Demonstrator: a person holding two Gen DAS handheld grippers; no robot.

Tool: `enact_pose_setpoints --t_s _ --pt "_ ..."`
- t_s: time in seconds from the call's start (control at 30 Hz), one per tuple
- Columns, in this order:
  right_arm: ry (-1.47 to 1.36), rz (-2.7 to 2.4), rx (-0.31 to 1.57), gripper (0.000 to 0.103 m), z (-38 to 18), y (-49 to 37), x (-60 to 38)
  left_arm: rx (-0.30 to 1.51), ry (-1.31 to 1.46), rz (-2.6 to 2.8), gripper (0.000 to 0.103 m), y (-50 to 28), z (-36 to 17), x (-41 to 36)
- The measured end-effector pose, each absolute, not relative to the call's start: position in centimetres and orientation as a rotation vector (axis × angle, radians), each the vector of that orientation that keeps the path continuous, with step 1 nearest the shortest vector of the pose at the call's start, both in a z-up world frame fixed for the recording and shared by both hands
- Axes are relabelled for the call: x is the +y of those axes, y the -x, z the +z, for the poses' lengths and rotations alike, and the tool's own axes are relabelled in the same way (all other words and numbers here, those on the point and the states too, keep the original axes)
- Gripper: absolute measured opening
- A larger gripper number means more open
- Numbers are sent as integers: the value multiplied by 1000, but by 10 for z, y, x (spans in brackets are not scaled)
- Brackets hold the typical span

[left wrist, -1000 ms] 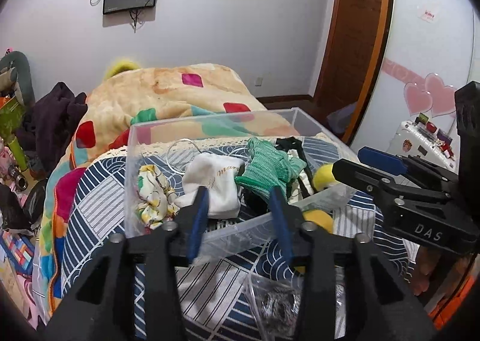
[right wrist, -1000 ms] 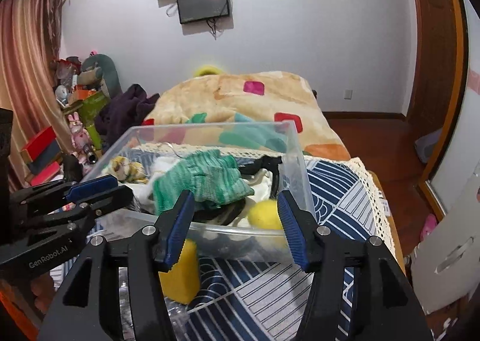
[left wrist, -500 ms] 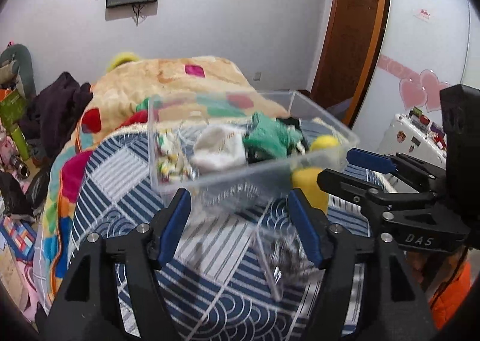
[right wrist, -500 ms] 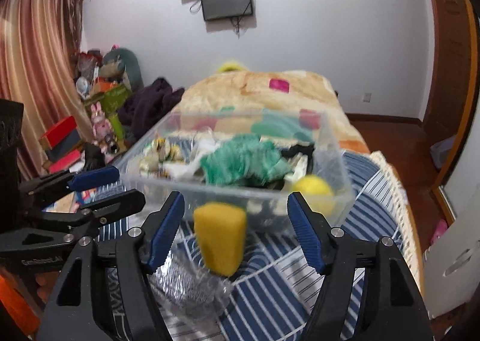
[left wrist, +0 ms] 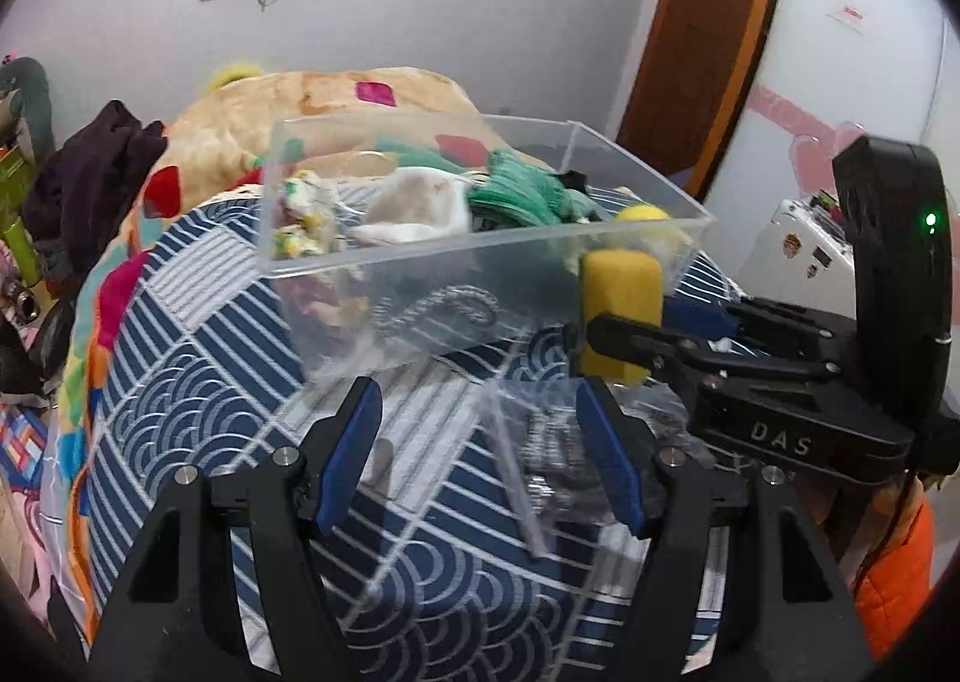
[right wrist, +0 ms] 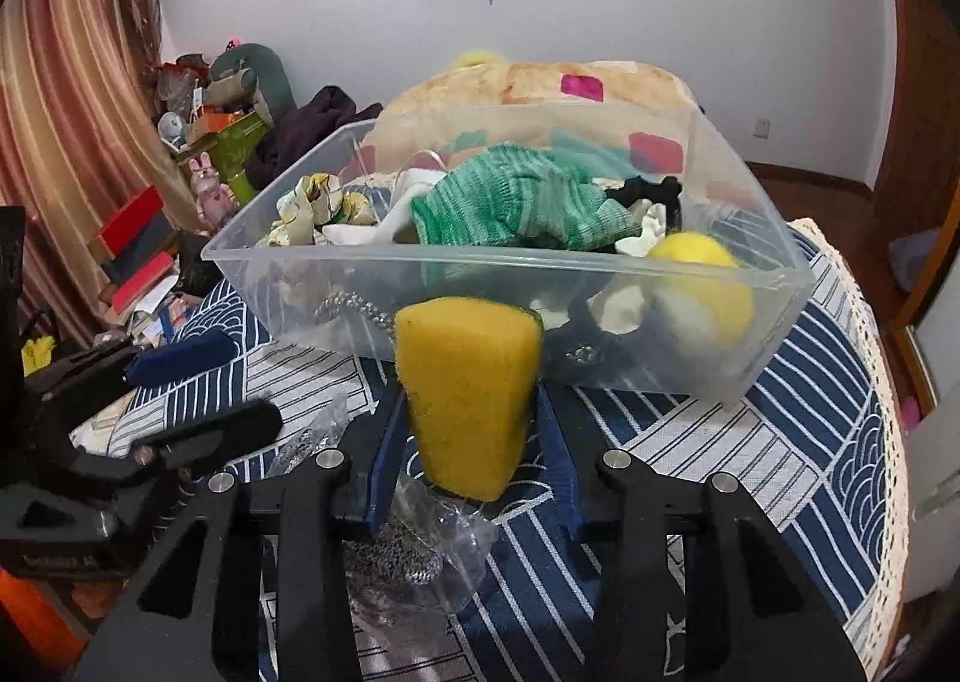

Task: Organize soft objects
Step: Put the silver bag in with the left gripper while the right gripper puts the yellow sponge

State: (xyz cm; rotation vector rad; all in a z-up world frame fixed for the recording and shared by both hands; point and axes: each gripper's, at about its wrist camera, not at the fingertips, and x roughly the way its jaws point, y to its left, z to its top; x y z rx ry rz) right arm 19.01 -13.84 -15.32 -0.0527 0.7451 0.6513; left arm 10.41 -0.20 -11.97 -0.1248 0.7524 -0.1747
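Right gripper (right wrist: 471, 430): closed on the yellow sponge (right wrist: 468, 388), which is held upright just in front of the clear bin (right wrist: 480, 256)
Left gripper (left wrist: 480, 442): jaws spread wide, nothing held, positioned above the plastic bag (left wrist: 558, 460)
Clear bin: set on the blue patterned cloth (right wrist: 780, 430); a green knit piece (right wrist: 516, 202), a white sock (left wrist: 420, 202), a floral scrunchie (right wrist: 318, 208) and a yellow ball (right wrist: 702, 274) are contained
Plastic bag: laid on the cloth below the sponge, a metal scourer (right wrist: 396, 556) seen inside
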Motion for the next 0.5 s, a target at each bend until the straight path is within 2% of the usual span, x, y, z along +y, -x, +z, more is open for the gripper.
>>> enact_pose_setpoints --t_s 0.33,0.5 --pt "24 563 664 37 -137 -174 -177 791 121 -254 68 -111 -127 -34" --pt "4 546 652 37 -134 -169 -190 837 115 -268 71 -115 -143 -45"
